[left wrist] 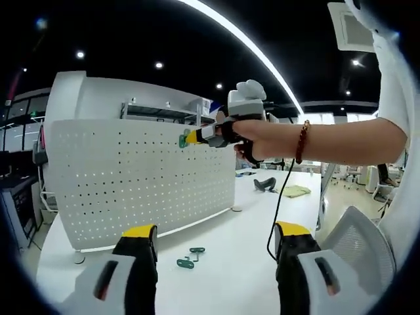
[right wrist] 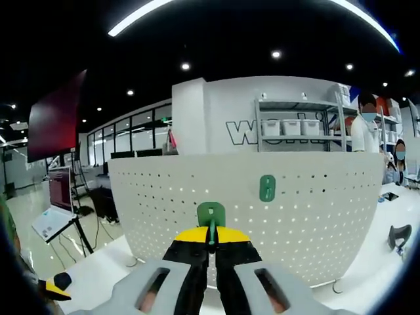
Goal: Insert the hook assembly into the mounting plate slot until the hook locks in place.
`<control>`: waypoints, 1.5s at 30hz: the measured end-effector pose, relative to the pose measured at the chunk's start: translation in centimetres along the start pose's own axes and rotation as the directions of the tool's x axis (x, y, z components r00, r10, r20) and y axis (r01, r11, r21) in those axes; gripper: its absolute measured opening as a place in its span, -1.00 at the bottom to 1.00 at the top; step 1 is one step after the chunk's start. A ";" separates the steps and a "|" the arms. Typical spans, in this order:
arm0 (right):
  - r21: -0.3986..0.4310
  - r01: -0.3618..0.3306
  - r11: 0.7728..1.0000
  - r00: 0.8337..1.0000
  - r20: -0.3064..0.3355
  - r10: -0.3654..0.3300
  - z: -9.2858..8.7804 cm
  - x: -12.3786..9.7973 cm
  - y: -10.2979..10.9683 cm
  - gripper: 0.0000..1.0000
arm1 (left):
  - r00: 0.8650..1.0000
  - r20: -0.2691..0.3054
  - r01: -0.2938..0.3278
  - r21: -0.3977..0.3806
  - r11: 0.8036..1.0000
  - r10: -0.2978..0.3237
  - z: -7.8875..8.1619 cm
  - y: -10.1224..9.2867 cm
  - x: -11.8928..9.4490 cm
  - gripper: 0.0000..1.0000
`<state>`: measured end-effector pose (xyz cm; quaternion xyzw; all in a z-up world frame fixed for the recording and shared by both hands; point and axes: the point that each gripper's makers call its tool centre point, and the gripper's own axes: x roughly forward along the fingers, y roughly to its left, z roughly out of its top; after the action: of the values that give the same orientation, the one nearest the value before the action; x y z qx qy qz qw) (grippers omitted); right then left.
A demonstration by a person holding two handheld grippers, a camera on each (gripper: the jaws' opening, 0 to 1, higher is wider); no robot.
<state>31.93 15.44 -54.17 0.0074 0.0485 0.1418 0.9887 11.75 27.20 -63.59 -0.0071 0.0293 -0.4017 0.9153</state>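
- In the left gripper view my left gripper (left wrist: 213,241) hangs low over the white table (left wrist: 230,275), its yellow-tipped jaws spread wide with nothing between them.
- Two spare green hooks (left wrist: 189,258) lie on the table between those jaws, just in front of the foot of the white perforated mounting plate (left wrist: 141,177), which stands upright.
- From the right of that view a hand (left wrist: 246,136) with a beaded bracelet (left wrist: 302,141) on its wrist brings the right gripper (left wrist: 195,137) up to the plate's upper right area — a green hook sits at its tip, right at the plate's face.
- In the right gripper view my right gripper (right wrist: 210,237) has its jaws pressed together on the thin stem of that green hook (right wrist: 211,216); the hook's flat head sits against the perforated mounting plate (right wrist: 308,216), though I cannot tell whether it is seated in a slot.
- A second green hook (right wrist: 267,188) is already hanging on the plate, up and to the right of the held one — well apart from it.
- Behind the plate I see shelving with white bins (right wrist: 292,126).
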 end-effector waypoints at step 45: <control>0.042 0.119 0.992 0.993 -0.033 -0.117 2.0 6.7 -2.6 -0.98 | 1.000 -0.017 0.023 0.020 1.000 -0.023 -0.2 1.6 -0.8 0.75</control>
<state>39.20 14.86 -52.88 0.0241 0.0672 0.0822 0.9941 12.42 28.89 -63.86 0.0050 0.0327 -0.4124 0.9104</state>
